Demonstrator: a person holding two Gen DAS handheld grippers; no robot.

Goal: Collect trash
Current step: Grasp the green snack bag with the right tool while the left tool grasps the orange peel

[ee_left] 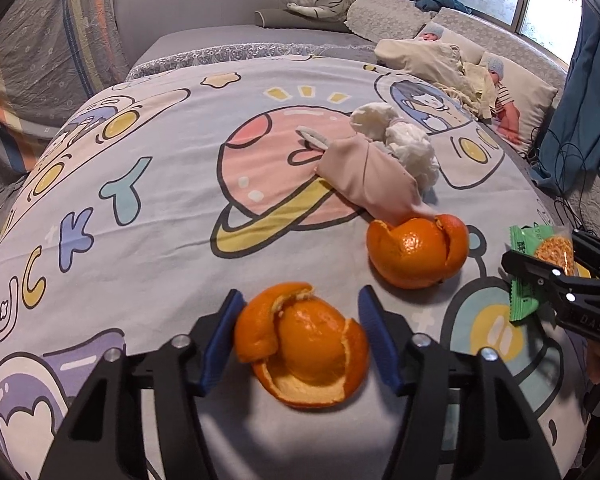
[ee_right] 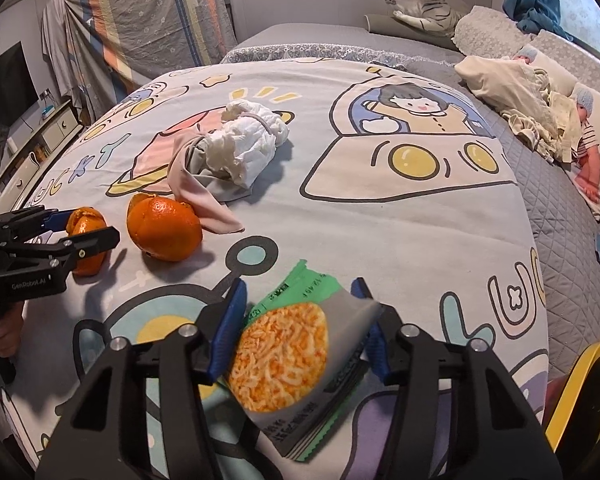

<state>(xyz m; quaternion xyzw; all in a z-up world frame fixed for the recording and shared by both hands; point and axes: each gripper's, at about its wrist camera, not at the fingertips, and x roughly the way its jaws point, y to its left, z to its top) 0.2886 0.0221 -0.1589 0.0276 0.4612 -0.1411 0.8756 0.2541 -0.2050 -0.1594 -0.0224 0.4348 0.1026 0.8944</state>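
1. My left gripper (ee_left: 300, 334) straddles an orange peel (ee_left: 302, 346) on the cartoon bedspread (ee_left: 148, 216); the left pad touches it, the right pad stands just off it.
2. A second peel (ee_left: 418, 252) lies beyond, touching a pink cloth (ee_left: 370, 178) and crumpled tissue (ee_left: 414, 152).
3. My right gripper (ee_right: 300, 330) pinches the green snack wrapper (ee_right: 296, 356), its sides bowed upward.

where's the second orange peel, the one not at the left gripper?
In the left wrist view the second orange peel lies on the bedspread, right of centre, touching the pink cloth behind it, with the green snack packet to its right.
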